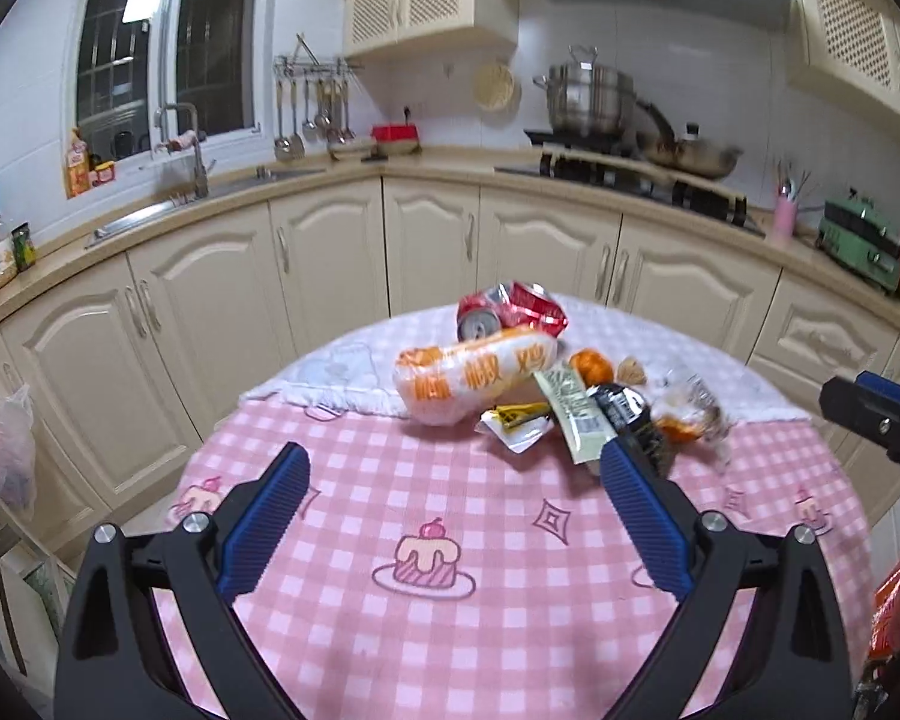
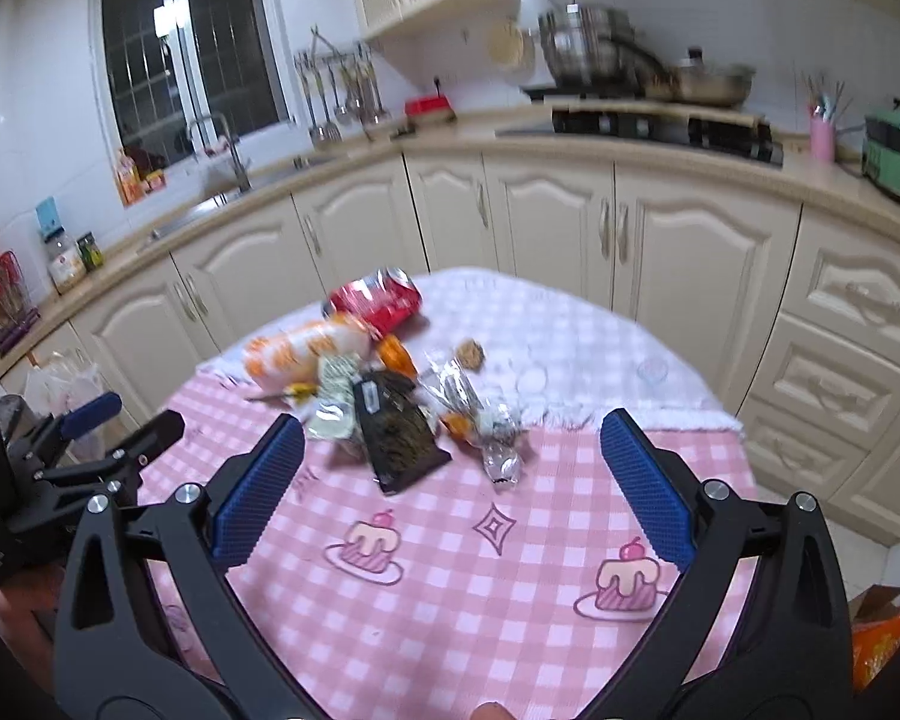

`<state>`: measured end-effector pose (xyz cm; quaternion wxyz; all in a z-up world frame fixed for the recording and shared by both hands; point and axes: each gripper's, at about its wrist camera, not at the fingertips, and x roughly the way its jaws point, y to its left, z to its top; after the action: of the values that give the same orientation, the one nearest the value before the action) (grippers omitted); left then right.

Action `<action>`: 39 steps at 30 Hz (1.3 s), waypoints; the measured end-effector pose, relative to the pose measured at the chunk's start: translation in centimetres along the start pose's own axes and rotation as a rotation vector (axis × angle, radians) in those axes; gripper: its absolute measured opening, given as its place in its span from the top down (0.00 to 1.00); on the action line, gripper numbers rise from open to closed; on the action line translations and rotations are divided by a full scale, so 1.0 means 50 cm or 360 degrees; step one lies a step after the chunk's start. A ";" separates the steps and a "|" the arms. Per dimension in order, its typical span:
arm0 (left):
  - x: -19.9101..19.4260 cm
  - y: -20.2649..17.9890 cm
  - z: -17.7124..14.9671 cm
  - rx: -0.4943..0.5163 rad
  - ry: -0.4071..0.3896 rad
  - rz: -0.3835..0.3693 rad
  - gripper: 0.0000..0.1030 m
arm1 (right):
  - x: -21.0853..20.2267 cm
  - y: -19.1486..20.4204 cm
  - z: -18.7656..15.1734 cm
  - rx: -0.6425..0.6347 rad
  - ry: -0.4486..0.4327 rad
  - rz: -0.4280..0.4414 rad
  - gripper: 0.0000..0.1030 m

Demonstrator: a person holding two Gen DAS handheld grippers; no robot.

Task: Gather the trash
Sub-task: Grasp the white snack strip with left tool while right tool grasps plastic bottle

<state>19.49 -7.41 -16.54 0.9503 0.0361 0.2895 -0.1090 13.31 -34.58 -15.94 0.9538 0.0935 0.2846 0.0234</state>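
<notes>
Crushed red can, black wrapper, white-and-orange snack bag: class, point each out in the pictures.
Crushed red can (image 1: 522, 309), left wrist view, on its dented side.
Black wrapper (image 2: 393, 432), right wrist view, on its middle.
White-and-orange snack bag (image 1: 474, 375), left wrist view, on its printed face.

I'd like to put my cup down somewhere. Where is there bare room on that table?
The pink checked cloth is bare on the near side, between the trash pile and the grippers. The white cloth, right of the red can, looks mostly free. The middle is crowded.

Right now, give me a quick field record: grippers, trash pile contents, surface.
left gripper: open, empty, short of pile
right gripper: open, empty, facing pile
pile: crushed red can, orange-white snack bag, green sachet, black wrapper, clear wrappers
surface: table with pink checked cloth
collected: nothing gripped yet
</notes>
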 end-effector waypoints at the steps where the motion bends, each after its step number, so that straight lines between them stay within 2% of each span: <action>1: 0.012 -0.002 0.001 0.0012 0.0013 -0.0002 0.07 | 0.026 -0.005 -0.002 -0.0005 0.0039 -0.0016 0.06; 4: 0.057 -0.021 0.003 0.0055 0.0096 -0.0063 0.07 | 0.086 -0.015 -0.002 -0.0026 0.0129 -0.0025 0.06; 7: 0.110 -0.042 0.002 0.0033 0.0209 -0.0155 0.07 | 0.144 -0.031 0.001 -0.0044 0.0206 -0.0034 0.06; 8: 0.129 -0.049 0.002 0.0012 0.0244 -0.0199 0.07 | 0.161 -0.037 0.000 -0.0043 0.0234 -0.0028 0.10; 11: 0.162 -0.063 0.001 -0.0032 0.0282 -0.0211 0.08 | 0.206 -0.046 0.006 -0.0066 0.0289 -0.0004 0.20; 13: 0.177 -0.067 0.002 -0.0069 0.0289 -0.0217 0.08 | 0.227 -0.046 0.005 -0.0106 0.0325 0.0004 0.35; 14: 0.185 -0.070 0.003 -0.0090 0.0292 -0.0217 0.08 | 0.234 -0.047 0.003 -0.0112 0.0347 0.0022 0.63; 15: 0.190 -0.074 0.003 -0.0102 0.0296 -0.0217 0.08 | 0.235 -0.050 0.000 -0.0097 0.0357 0.0045 0.72; 20: 0.213 -0.090 0.012 -0.0163 0.0308 -0.0215 0.09 | 0.198 -0.073 -0.012 0.0001 0.0291 0.0102 0.72; 24: 0.240 -0.096 0.018 -0.0198 0.0343 -0.0196 0.42 | 0.177 -0.084 -0.016 0.0043 0.0274 0.0124 0.72; 27: 0.256 -0.095 0.014 -0.0232 0.0371 -0.0232 0.55 | 0.167 -0.087 -0.015 0.0056 0.0263 0.0127 0.72; 28: 0.254 -0.098 0.016 -0.0221 0.0360 -0.0249 0.69 | 0.166 -0.086 -0.014 0.0058 0.0258 0.0127 0.72; 30: 0.250 -0.101 0.017 -0.0207 0.0342 -0.0254 0.81 | 0.155 -0.088 -0.010 0.0082 0.0237 0.0147 0.72; 31: 0.247 -0.101 0.015 -0.0205 0.0336 -0.0267 0.91 | 0.147 -0.090 -0.007 0.0104 0.0222 0.0171 0.72; 32: 0.244 -0.101 0.013 -0.0203 0.0341 -0.0282 0.94 | 0.139 -0.090 -0.003 0.0116 0.0210 0.0186 0.72; 39: 0.198 -0.080 -0.014 -0.0186 0.0319 -0.0344 0.95 | 0.091 -0.101 0.002 0.0150 0.0143 0.0134 0.72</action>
<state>26.21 -13.08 -22.65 0.8999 -0.0399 0.3909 -0.1893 17.12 -39.11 -19.26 0.9328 0.1489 0.3237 0.0541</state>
